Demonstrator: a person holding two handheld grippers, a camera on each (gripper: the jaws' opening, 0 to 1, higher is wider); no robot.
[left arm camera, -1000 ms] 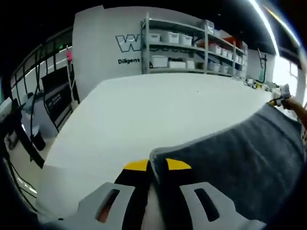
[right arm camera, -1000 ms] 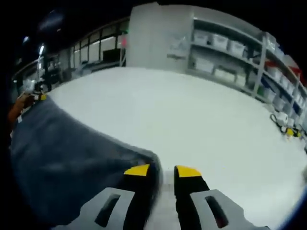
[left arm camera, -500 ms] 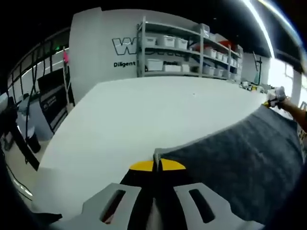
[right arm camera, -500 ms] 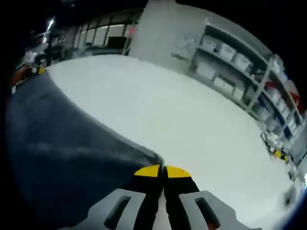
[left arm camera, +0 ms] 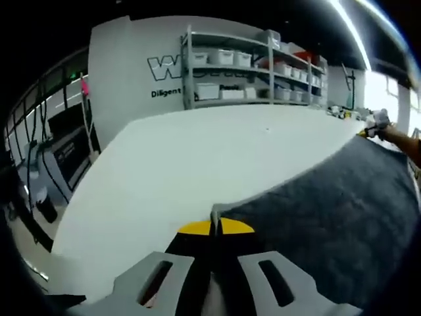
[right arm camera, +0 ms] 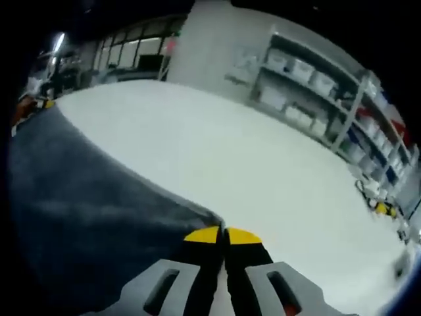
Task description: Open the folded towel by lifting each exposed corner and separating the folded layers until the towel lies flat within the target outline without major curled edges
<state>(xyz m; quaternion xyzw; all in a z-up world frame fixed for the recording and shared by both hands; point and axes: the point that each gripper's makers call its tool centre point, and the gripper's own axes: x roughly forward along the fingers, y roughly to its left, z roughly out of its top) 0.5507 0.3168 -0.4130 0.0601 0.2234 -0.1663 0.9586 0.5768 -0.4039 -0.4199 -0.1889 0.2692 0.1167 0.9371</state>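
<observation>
- Shelving (left arm camera: pixel 253 66) stacked with pale storage bins lines the far wall of a large workroom, beside a white wall panel (left arm camera: pixel 135 72) bearing dark lettering; a broad white surface (left arm camera: pixel 177 164) runs toward it.
- Spread across that surface lies the dark grey towel (left arm camera: pixel 329 204), one corner pinched in the left tool (left arm camera: pixel 216 227), whose yellow-tipped jaws are pressed together on the fabric edge.
- Seen from the other end, the right tool (right arm camera: pixel 222 235) likewise clamps a corner of the towel (right arm camera: pixel 79 197), its jaws closed on the cloth.
- Judging by the wide, taut sheet between the two corners, the unfolding is well along (the step in hand looks like stretching the cloth out along one edge).
- What comes next probably calls for lowering both corners evenly onto the surface, keeping tension so no edge curls.
- No target outline can be made out on the white top, so alignment cannot be judged.
- At the towel's far corner in the left gripper view, a person's hand (left arm camera: pixel 395 135) is visible.
</observation>
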